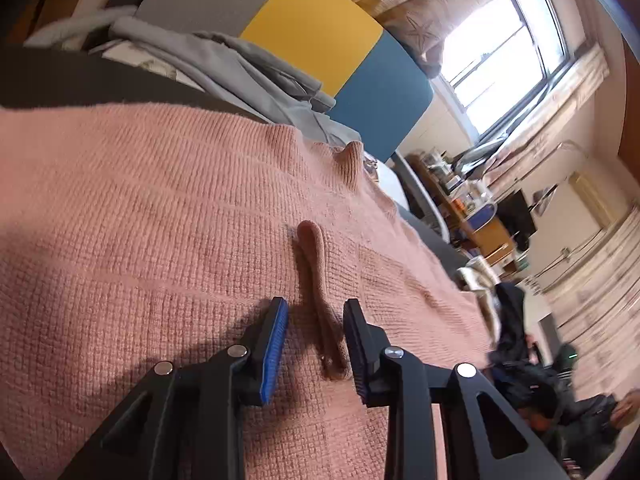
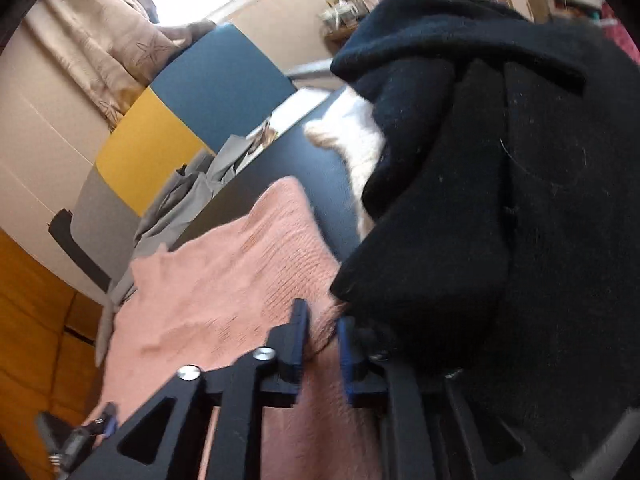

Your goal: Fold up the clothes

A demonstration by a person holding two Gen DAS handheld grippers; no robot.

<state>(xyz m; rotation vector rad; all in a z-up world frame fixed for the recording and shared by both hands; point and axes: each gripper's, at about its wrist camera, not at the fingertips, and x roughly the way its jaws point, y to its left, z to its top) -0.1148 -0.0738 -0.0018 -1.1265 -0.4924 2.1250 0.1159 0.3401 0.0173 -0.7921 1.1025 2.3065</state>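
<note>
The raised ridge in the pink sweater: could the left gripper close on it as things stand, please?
Probably yes. The ridge already runs up between the open fingers of the left gripper, its near end against the right-hand pad, and nothing lies over it.

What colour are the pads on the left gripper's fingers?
Blue, on black fingers; the pads show best in the left wrist view.

Home bedroom, curtained window [image 1: 508, 52], cluttered desk [image 1: 476, 216]
</note>
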